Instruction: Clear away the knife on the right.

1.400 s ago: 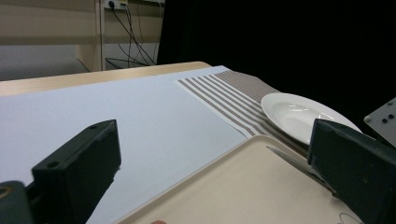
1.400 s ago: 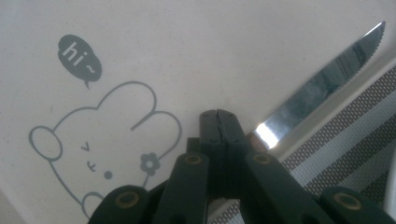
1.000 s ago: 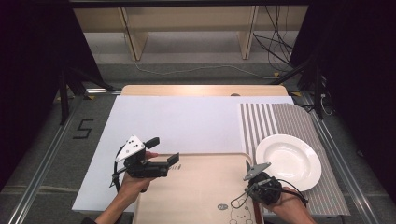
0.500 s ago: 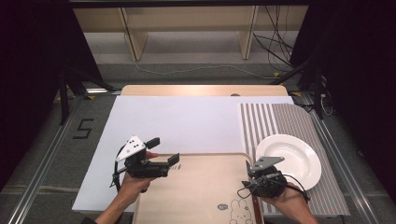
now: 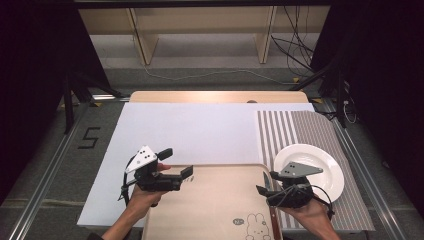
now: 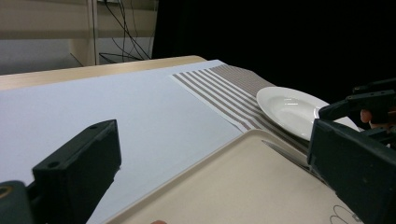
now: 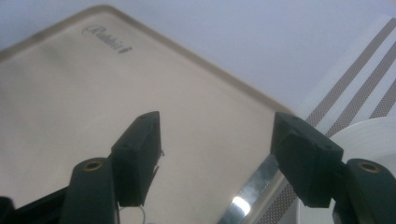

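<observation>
Tray [image 5: 210, 210] cut off by bottom edge; plate [image 7: 369, 140] cropped at right

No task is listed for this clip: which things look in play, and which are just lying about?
Probably in play:
- open right claw
- slim shiny metal utensil below it
- beige rectangular rabbit-print tray
- round white ceramic plate

Just lying about:
- grey striped cloth placemat
- white table sheet
- open left claw, holding nothing

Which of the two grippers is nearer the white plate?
The right gripper: it hovers at the tray's right edge, just beside the plate. The left gripper sits across the tray at its left corner.
</observation>
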The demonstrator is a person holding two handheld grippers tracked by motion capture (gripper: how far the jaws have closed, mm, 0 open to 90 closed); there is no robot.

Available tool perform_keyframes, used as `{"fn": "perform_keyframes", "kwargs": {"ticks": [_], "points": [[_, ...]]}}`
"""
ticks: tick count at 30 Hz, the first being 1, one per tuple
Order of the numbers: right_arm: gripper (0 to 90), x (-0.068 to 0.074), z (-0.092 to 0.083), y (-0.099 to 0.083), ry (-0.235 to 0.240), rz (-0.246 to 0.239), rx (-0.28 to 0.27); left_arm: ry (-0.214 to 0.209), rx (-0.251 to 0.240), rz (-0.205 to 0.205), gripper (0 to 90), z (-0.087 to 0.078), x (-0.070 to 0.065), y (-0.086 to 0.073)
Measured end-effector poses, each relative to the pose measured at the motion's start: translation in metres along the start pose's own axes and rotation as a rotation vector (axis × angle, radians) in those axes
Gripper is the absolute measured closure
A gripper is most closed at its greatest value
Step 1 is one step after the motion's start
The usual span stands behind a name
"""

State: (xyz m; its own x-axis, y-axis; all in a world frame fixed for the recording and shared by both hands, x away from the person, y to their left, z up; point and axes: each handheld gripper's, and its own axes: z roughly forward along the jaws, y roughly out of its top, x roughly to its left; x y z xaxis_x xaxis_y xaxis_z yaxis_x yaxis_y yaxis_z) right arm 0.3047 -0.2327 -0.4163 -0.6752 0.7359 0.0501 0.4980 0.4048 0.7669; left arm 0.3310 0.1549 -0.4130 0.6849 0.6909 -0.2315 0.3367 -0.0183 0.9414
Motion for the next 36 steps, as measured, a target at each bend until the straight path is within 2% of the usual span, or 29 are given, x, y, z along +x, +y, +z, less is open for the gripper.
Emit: {"fn": "perform_keyframes", "kwargs": {"ticks": [2,10,16,30,36], "points": [[33.1,-0.001,-0.003,0.001,-0.002,0.008,-0.034,-0.002,0.003,-0.001,2.7,0.000,0.000,0.000],[28.4,-0.003,-0.010,0.002,0.015,0.039,-0.107,-0.009,0.009,-0.001,2.7,0.001,-0.001,0.000],[26.4,-0.005,-0.016,0.003,0.011,0.052,-0.153,-0.011,0.016,0.002,2.7,0.001,-0.001,-0.001],[19.7,-0.012,-0.028,0.003,0.000,0.080,-0.226,-0.014,0.023,0.004,2.7,0.002,-0.002,-0.001],[18.8,-0.013,-0.032,0.002,0.015,0.083,-0.249,-0.012,0.029,0.010,2.8,0.002,-0.003,-0.002]]}}
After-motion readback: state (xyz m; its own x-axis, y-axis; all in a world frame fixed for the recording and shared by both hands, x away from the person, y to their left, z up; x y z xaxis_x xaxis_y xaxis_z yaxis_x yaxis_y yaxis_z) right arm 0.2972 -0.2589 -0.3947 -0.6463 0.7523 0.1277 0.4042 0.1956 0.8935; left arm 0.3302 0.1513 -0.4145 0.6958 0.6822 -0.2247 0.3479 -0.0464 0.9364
